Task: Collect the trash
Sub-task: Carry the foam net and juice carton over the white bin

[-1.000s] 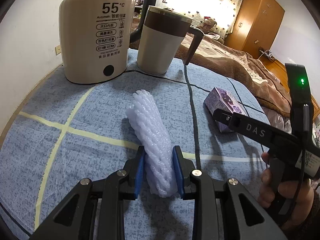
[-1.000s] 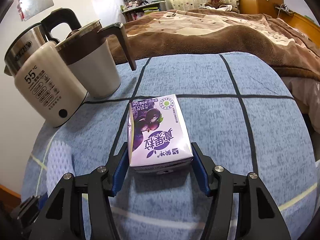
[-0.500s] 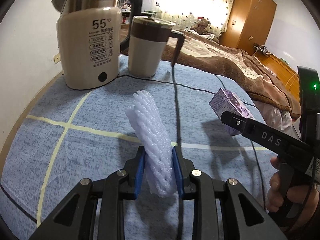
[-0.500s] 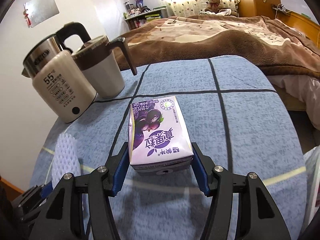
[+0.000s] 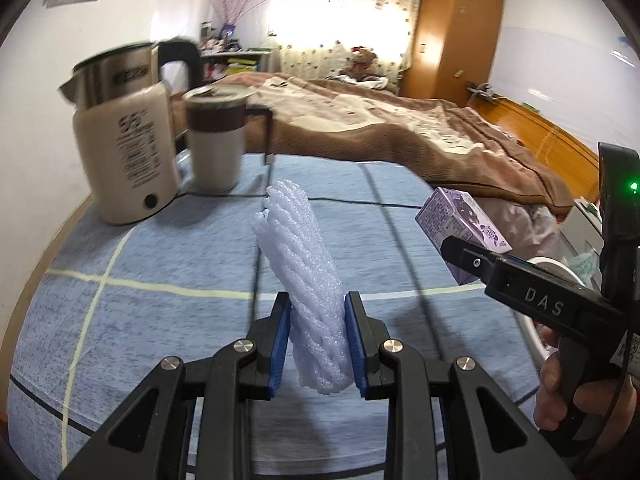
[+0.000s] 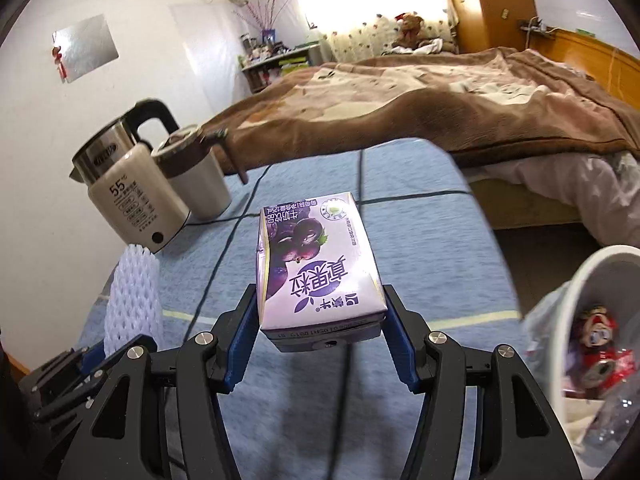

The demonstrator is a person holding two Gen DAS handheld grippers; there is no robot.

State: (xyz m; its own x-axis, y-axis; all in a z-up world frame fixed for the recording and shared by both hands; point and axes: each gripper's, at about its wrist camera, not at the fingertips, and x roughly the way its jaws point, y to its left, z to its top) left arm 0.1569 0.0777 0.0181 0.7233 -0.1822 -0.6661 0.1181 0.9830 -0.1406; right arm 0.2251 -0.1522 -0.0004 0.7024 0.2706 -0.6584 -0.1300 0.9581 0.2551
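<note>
My left gripper [image 5: 318, 340] is shut on a white foam fruit net [image 5: 302, 272] and holds it above the blue tablecloth [image 5: 140, 320]. My right gripper [image 6: 320, 336] is shut on a purple drink carton [image 6: 316, 268], also lifted off the table. The carton [image 5: 460, 228] and the right gripper's finger show at the right of the left wrist view. The foam net [image 6: 134, 300] shows at the lower left of the right wrist view. A white trash bin [image 6: 592, 320] with cans and wrappers inside stands at the right, beside the table.
A cream electric kettle [image 5: 124, 152] and a lidded mug [image 5: 216, 140] stand at the table's far left; both also show in the right wrist view, kettle [image 6: 128, 196] and mug [image 6: 196, 176]. A bed with a brown blanket [image 6: 440, 100] lies behind the table.
Both grippers have lifted and pulled back from the table with their objects. The trash bin has come into the right wrist view at the right.
</note>
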